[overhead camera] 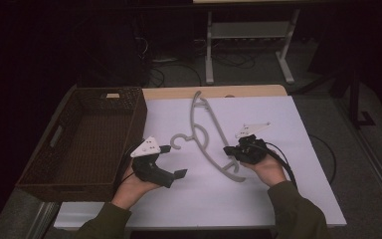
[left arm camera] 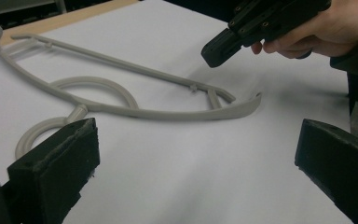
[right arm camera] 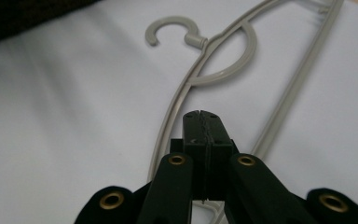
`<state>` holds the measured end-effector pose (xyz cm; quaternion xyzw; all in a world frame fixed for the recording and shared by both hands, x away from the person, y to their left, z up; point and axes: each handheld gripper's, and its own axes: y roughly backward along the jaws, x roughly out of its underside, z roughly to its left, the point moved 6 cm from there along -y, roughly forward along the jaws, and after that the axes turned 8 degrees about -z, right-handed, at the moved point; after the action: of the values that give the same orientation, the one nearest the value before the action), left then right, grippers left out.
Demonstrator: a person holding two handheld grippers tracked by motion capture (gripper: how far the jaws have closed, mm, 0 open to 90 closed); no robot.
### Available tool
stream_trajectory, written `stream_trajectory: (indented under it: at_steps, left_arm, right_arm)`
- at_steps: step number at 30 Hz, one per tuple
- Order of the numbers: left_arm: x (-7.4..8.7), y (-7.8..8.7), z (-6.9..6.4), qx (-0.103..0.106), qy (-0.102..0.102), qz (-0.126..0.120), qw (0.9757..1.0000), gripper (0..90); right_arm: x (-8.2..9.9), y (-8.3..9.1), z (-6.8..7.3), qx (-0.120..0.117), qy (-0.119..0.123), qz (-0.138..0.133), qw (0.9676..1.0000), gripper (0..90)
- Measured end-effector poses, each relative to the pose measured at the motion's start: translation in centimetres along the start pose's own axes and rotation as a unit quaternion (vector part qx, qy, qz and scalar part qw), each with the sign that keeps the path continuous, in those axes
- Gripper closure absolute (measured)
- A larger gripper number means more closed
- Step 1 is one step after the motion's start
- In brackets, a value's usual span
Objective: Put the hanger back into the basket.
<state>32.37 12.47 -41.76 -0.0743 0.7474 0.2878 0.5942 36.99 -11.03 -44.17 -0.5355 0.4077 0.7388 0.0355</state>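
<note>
Grey hanger (overhead camera: 210, 133) flat on white sheet (overhead camera: 278, 129), beside basket (overhead camera: 79, 144) | left gripper (overhead camera: 175, 160) wide, nothing inside, near hook | right gripper (overhead camera: 227, 151) pinched closed, nothing between, hovering over hanger's near end

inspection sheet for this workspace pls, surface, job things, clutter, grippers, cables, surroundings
surface: white sheet over a wooden table top, whose bare edge shows at the far side.
job's things: grey plastic hanger lying flat on the sheet, hook toward the basket.
clutter: dark woven basket at the table's left, with nothing seen inside it.
grippers: left gripper open, hovering beside the hook, nothing between its jaws. Right gripper with jaws pressed together, above the hanger's near end; nothing seen between them.
cables: black cable trailing from the right gripper over the sheet; more cables on the floor beyond the table.
surroundings: dim room; white table frame behind.
</note>
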Motion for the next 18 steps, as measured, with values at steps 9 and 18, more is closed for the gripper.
stream_trajectory:
  at_steps: [9,18]
  left_arm:
    - [0.8,-0.2,0.2,-0.003,-0.002,0.015,0.9999,0.0]
    - [0.9,0.0,0.6,-0.010,0.004,0.013,0.9999,0.0]
  right_arm:
    - [2.1,-2.4,0.7,-0.004,0.027,0.056,0.9981,89.5]
    - [2.5,-2.9,1.5,-0.018,0.034,0.069,0.9969,89.5]
